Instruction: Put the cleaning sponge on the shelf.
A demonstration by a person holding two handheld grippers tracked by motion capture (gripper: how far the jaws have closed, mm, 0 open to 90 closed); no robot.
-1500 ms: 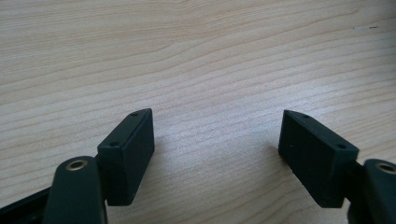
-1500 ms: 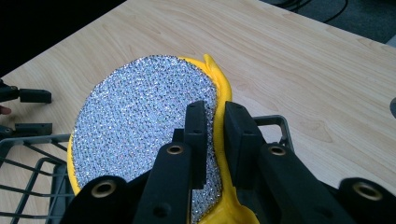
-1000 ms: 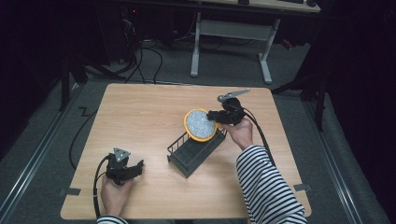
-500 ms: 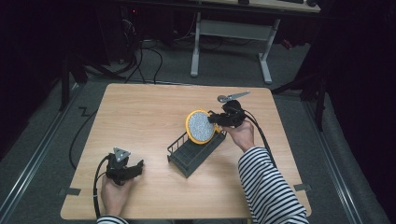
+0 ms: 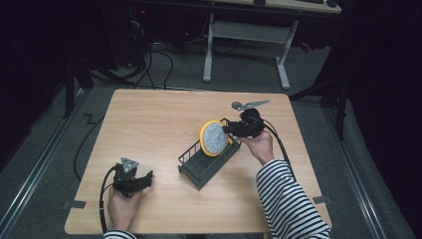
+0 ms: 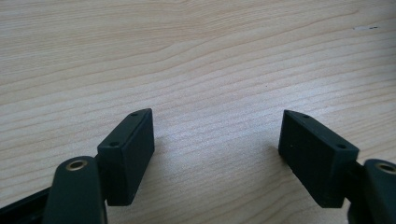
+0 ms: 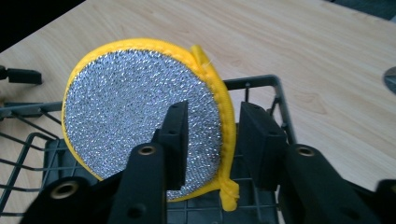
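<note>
The scouring pad [image 7: 140, 116] stood on edge in the rack [image 5: 199, 167], between the right gripper's [image 7: 212, 140] just-opened jaws; left gripper [image 6: 217, 140] spread.

Bright, evenly lit table; dark, dim surroundings.

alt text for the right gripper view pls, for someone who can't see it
A round scouring pad with a silver face and yellow rim stands on edge in a black wire rack, its edge between the black jaws of the right gripper. The jaws have just been opening, with a gap at the right jaw. Light wooden table lies behind.
</note>
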